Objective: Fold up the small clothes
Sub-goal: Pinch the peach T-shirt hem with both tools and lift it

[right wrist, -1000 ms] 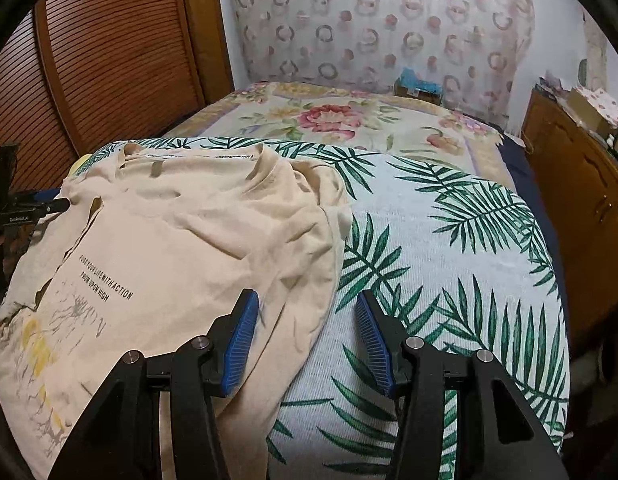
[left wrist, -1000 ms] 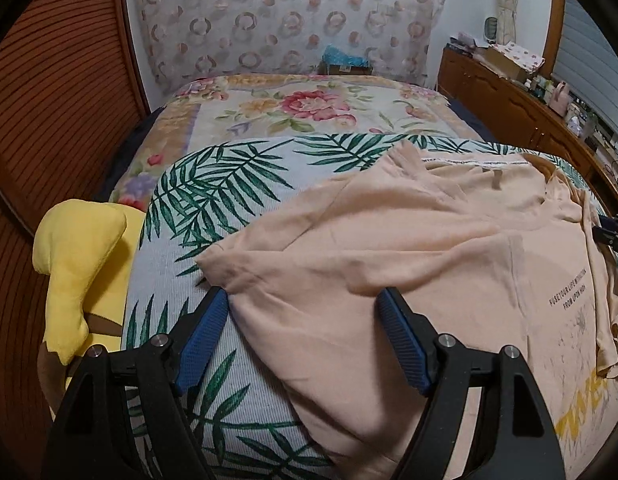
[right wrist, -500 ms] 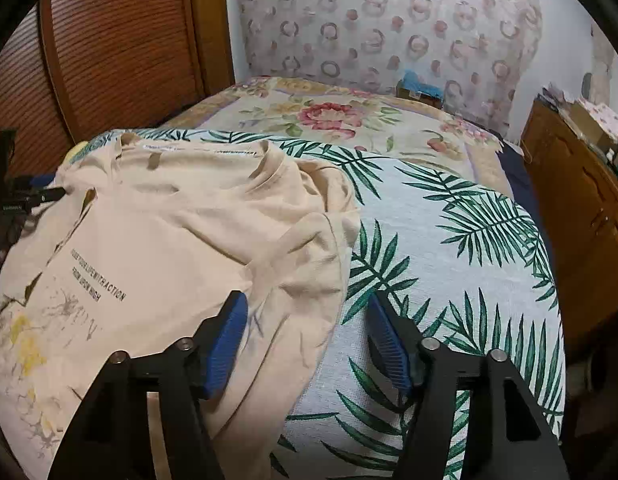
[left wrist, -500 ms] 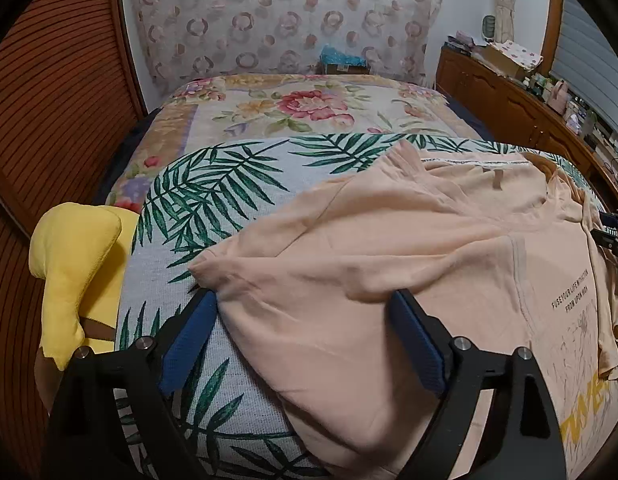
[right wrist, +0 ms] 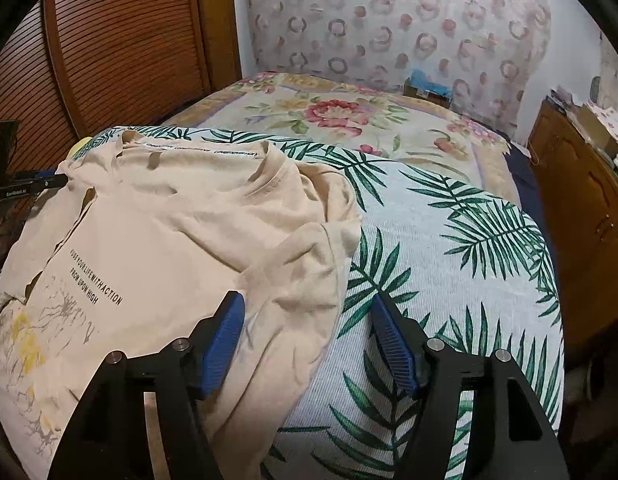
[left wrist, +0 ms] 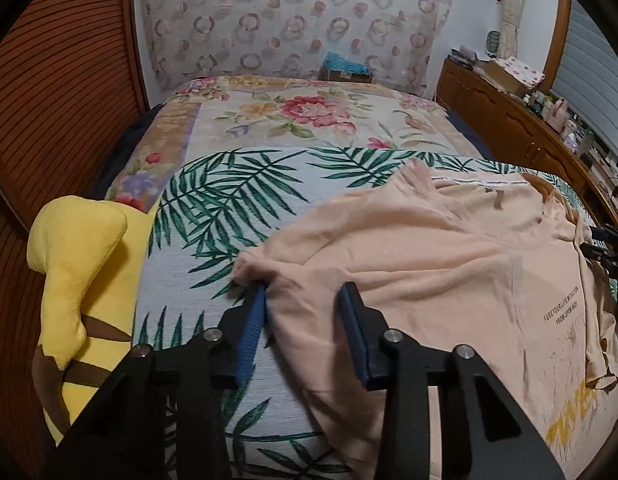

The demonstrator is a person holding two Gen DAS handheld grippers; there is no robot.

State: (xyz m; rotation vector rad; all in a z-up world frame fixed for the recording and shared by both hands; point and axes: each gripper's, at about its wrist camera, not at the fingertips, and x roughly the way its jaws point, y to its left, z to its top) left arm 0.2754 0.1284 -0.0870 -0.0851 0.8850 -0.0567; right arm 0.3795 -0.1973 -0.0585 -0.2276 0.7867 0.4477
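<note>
My left claw (left wrist: pixel 303 300) is closing over the sleeve edge of the peach T-shirt (left wrist: pixel 429 264), not yet pinching it. My right claw (right wrist: pixel 307 314) stands released astride the other sleeve. The shirt lies spread on the palm-leaf bedspread (right wrist: pixel 449 248).

Dim warm indoor light, sharp, fisheye-bent dark edges

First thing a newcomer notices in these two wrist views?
The peach T-shirt spread on the palm-leaf cover, print facing up. The left gripper is closing around the bunched sleeve; the right gripper stands open astride the other sleeve's edge. A yellow plush toy sits at the bed's left edge.
</note>
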